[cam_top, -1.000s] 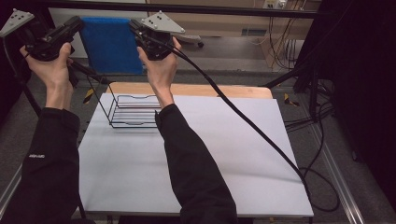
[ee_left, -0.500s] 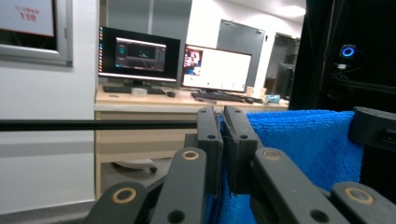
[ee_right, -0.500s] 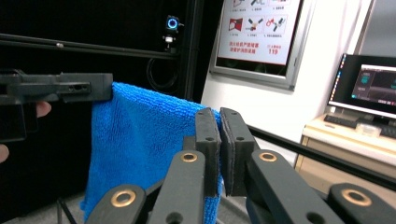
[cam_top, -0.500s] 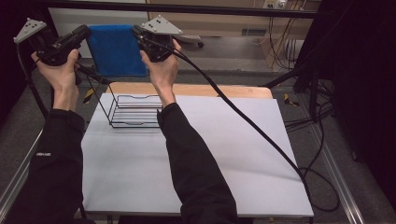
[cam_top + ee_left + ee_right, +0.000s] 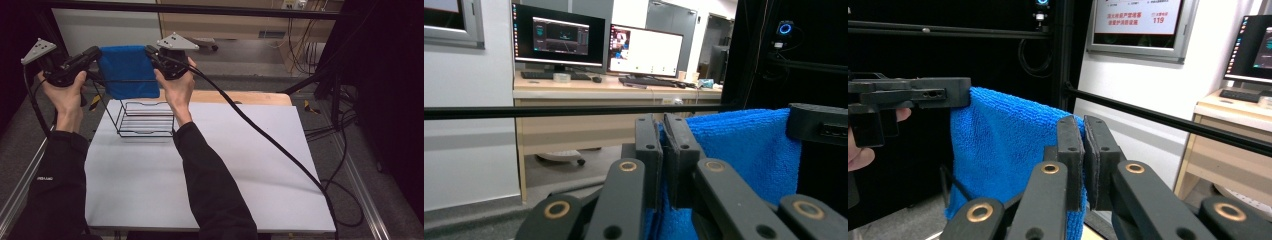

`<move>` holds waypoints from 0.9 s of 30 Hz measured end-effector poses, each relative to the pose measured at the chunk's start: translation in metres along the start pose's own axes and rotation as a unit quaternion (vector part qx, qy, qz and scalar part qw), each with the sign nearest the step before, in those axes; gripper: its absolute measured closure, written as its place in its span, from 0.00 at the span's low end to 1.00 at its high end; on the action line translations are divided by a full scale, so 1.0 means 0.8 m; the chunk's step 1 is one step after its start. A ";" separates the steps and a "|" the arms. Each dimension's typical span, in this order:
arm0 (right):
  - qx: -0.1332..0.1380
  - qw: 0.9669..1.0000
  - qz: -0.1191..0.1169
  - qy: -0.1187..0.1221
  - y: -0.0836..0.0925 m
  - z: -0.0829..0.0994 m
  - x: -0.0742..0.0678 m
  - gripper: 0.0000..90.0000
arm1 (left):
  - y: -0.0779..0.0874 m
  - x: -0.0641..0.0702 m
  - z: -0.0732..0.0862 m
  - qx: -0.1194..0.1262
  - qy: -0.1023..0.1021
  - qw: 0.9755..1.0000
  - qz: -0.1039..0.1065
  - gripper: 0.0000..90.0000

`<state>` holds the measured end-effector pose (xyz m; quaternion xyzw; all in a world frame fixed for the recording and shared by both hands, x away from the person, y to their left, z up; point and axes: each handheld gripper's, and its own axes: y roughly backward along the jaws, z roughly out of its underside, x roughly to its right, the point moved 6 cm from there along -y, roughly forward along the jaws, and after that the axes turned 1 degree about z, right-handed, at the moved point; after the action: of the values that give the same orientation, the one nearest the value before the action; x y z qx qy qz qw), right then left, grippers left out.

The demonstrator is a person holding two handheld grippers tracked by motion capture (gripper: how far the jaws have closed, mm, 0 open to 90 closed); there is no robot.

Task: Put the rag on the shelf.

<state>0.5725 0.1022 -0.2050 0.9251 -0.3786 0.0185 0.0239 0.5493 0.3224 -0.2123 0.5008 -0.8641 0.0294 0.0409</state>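
Blue terry cloth (image 5: 128, 71) hangs stretched between two grippers in the upper left of the high view, held in the air above and just behind a black wire rack (image 5: 145, 119) standing on the white surface (image 5: 240, 170).

Left gripper (image 5: 95, 52): jaws together, clamped on the cloth's left top corner; the left gripper view shows the fabric pinched between the pads. Right gripper (image 5: 150, 51): jaws together, clamped on the opposite top corner, confirmed in the right gripper view, where the cloth drapes down to the left of the jaws.

Cloth condition: top edge roughly level and taut, lower edge hanging free near the rack's rear top wire, apparently without resting on it.

Judgement: the step in hand appears to be draping the cloth over the rack. To do it well, keep both corners level and the span taut, bring the hanging edge squarely over the top wire, lower both hands at an even rate, and release only once the fabric bears on the wire. Uneven lowering risks a skewed, bunched drape.
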 end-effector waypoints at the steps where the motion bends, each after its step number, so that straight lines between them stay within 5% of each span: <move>1: 0.000 1.000 -0.001 0.000 0.000 0.001 -0.001 0.97 | 0.002 0.000 0.002 -0.002 -0.001 1.000 0.001 0.95; 27: -0.029 0.998 -0.050 0.010 0.031 0.012 -0.024 0.96 | 0.041 0.017 0.012 -0.038 -0.028 0.998 0.030 0.95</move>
<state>0.5415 0.0975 -0.2145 0.9416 -0.3319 0.0153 0.0553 0.5141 0.3261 -0.2211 0.4736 -0.8799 -0.0166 0.0351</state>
